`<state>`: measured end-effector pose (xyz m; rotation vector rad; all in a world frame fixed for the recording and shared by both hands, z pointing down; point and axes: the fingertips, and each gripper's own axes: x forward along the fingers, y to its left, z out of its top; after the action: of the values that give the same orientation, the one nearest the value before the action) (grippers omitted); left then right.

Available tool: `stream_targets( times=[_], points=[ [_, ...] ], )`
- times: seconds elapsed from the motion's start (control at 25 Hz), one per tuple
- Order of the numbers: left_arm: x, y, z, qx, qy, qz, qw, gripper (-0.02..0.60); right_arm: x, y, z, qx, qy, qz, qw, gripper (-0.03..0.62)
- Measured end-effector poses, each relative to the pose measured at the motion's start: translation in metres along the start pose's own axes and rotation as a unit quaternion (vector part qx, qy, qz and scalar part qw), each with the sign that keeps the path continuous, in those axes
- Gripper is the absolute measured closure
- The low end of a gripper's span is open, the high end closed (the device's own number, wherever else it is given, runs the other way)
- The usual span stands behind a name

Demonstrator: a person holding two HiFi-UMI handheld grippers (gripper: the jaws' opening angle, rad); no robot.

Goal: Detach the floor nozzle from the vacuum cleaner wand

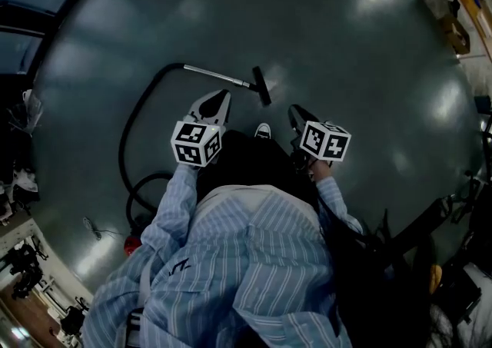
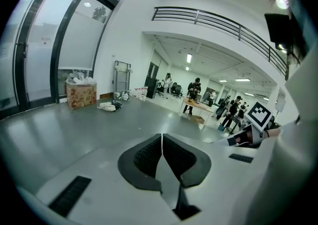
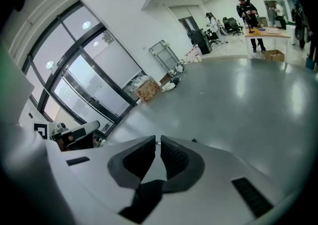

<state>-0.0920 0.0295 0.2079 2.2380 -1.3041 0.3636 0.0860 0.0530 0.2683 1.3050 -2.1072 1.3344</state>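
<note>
Head view: a dark grey, glossy floor [image 1: 361, 70] fills the frame and carries pale patches of reflected ceiling light. On it lies the silver metal wand [image 1: 219, 75], with the black floor nozzle [image 1: 262, 85] fitted on its right end. A black ribbed hose [image 1: 127, 139] curves from the wand's left end down towards a small red part [image 1: 132, 243] at the person's side. The nozzle is on the floor just ahead of the two grippers, touching neither. The left gripper [image 1: 224, 94] and the right gripper [image 1: 293, 111] are both held above the floor, and each carries a white cube printed with black square markers. A white-toed shoe [image 1: 263, 131] shows between them, above a blue-and-white striped shirt [image 1: 254, 262].

Left gripper view: the left gripper [image 2: 162, 137] is clenched, its black ribbed pads meeting with nothing between them. Beyond is a white-walled hall with tall windows [image 2: 44, 55], a railed balcony [image 2: 218, 23] and a patterned cardboard box [image 2: 81, 94] whose print is too small to read. People stand around a distant table [image 2: 195, 104].

Right gripper view: the right gripper [image 3: 158, 142] is likewise closed and empty. The same grey floor runs to the windows, a cardboard box [image 3: 149, 90] and a metal trolley [image 3: 164, 52].
</note>
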Motion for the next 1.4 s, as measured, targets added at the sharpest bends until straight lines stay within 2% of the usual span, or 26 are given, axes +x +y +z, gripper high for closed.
stream_targets(
  times=[0.24, 0.48, 0.68, 0.8, 0.88, 1.0, 1.08, 1.24, 1.4],
  points=[
    [0.019, -0.016, -0.007, 0.065, 0.055, -0.039, 0.9956, 0.569, 0.011, -0.006, -0.005, 0.013, 0.008, 0.012, 1.000, 0.559],
    [0.044, -0.025, -0.019, 0.118, 0.099, -0.069, 0.9858, 0.569, 0.020, -0.007, -0.007, 0.007, 0.015, 0.025, 1.000, 0.557],
    [0.075, -0.014, -0.036, 0.106, 0.125, -0.087, 0.9827, 0.569, 0.038, -0.017, -0.005, -0.038, 0.030, 0.013, 0.999, 0.557],
    [0.096, -0.001, -0.044, 0.106, 0.144, -0.099, 0.9790, 0.569, 0.055, -0.024, -0.001, -0.045, 0.039, 0.006, 0.998, 0.556],
    [0.111, 0.011, -0.047, 0.092, 0.154, -0.107, 0.9780, 0.569, 0.069, -0.026, 0.002, -0.045, 0.048, 0.004, 0.998, 0.553],
    [0.138, 0.029, -0.058, 0.071, 0.176, -0.116, 0.9750, 0.569, 0.097, -0.037, 0.001, -0.050, 0.068, 0.001, 0.996, 0.502],
    [0.163, 0.046, -0.071, 0.080, 0.193, -0.118, 0.9707, 0.569, 0.124, -0.052, 0.002, -0.054, 0.077, -0.006, 0.996, 0.464],
    [0.219, 0.090, -0.111, 0.108, 0.233, -0.118, 0.9592, 0.568, 0.192, -0.094, -0.008, -0.061, 0.105, -0.030, 0.992, 0.431],
    [0.271, 0.125, -0.167, 0.123, 0.255, -0.136, 0.9492, 0.568, 0.256, -0.138, -0.039, -0.094, 0.156, -0.056, 0.982, 0.405]
  ],
)
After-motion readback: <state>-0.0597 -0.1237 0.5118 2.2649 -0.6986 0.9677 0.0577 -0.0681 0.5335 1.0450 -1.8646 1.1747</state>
